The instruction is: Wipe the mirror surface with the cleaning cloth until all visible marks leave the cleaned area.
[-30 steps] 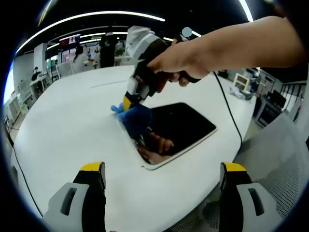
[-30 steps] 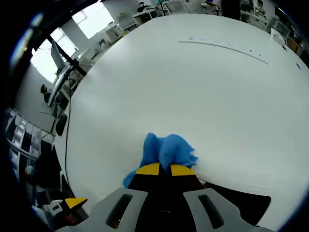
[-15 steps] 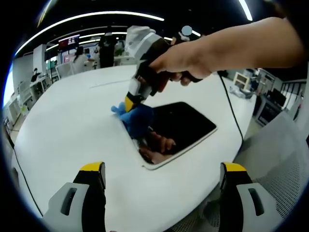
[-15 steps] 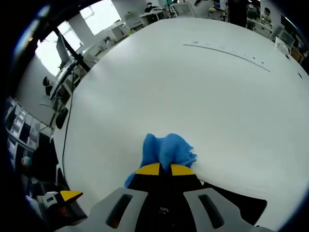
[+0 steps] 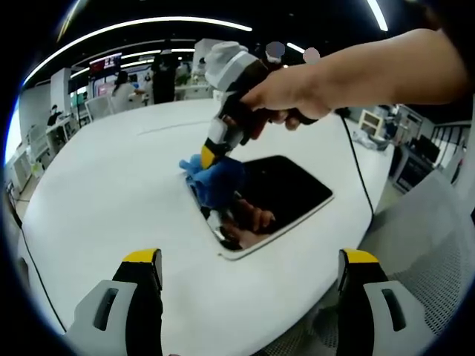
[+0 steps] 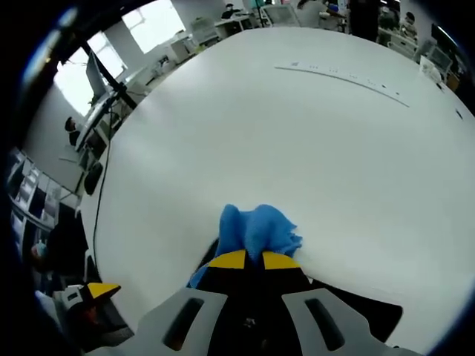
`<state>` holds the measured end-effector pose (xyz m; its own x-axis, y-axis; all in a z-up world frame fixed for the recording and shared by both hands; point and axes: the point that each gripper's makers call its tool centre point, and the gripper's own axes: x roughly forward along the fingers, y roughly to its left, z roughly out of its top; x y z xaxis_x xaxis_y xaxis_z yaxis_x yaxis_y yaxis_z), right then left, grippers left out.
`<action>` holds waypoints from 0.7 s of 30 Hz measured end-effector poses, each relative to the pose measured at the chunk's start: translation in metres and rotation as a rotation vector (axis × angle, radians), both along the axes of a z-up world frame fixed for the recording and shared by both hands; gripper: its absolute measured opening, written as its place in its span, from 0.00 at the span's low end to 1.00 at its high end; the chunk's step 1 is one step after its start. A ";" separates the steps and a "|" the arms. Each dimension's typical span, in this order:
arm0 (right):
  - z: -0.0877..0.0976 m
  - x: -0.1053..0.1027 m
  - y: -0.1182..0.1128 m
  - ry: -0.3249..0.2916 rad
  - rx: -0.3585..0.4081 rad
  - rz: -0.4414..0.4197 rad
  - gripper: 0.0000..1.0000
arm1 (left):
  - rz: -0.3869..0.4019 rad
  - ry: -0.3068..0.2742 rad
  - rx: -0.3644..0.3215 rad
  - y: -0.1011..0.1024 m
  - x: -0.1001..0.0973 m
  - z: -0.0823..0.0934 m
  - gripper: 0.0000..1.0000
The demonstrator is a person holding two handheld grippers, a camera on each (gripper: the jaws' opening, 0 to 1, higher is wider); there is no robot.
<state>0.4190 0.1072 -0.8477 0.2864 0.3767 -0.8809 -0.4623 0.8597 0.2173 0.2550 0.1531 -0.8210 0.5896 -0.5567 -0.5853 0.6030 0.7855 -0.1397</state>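
In the left gripper view, a dark mirror (image 5: pixel 278 194) with a pale rim lies flat on the big white table (image 5: pixel 104 193), a little right of the centre of the frame. A blue cloth (image 5: pixel 215 180) sits on the upper left corner of the mirror, partly on the glass and partly over the rim. The right gripper (image 5: pixel 210 157) comes down on it from the upper middle of the frame, tilted, and its yellow tips are pressed into the cloth. A person's hand (image 5: pixel 286 93) holds this gripper from the upper right, and a black cable (image 5: pixel 355 178) hangs from it across the table on the right side. The glass reflects the hand and the cloth just below the cloth itself.

The left gripper (image 5: pixel 251 268) is at the bottom of the same view. Its two jaws stand wide apart and hold nothing, well apart from the mirror.

In the right gripper view, the right gripper (image 6: pixel 254 259) shows at the lower middle with its yellow tips closed together, pinching the cloth (image 6: pixel 256 228), which bulges out just above them. A dark strip of the mirror (image 6: pixel 371 313) is visible at the lower right, under the jaws. The white table (image 6: pixel 297 148) spreads over the upper part of the frame. At the lower left edge, the yellow tip of the left gripper (image 6: pixel 98 291) is visible.
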 end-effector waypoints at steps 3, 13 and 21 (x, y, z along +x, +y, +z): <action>-0.001 0.001 -0.002 0.001 -0.003 0.003 0.00 | 0.002 -0.001 0.000 0.000 0.000 0.000 0.99; -0.002 0.003 -0.011 0.003 -0.013 -0.006 0.00 | 0.003 -0.004 0.003 0.001 0.001 0.000 0.99; -0.004 0.006 -0.016 0.000 -0.018 -0.009 0.00 | 0.004 -0.004 0.005 0.001 0.001 0.000 0.99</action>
